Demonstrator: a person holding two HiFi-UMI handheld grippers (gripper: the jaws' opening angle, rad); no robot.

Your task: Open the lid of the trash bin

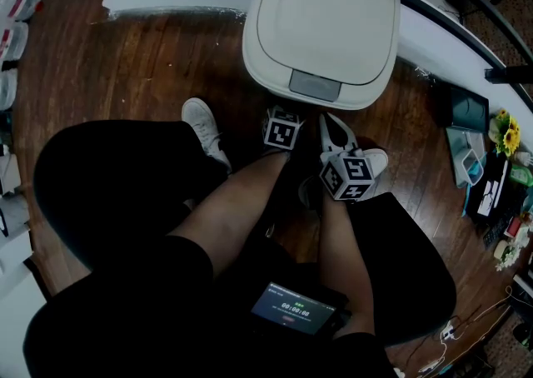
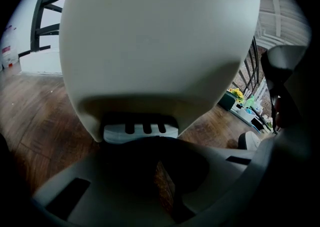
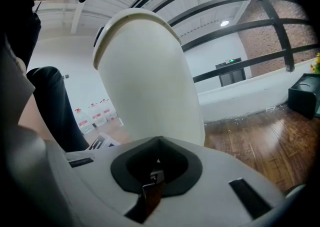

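Since the trash bin, on the floor just before me, looks like light, stiff, slippery plastic, I'd take its closed lid at the grey front tab, my left tongs and right tongs both pinched together, empty.
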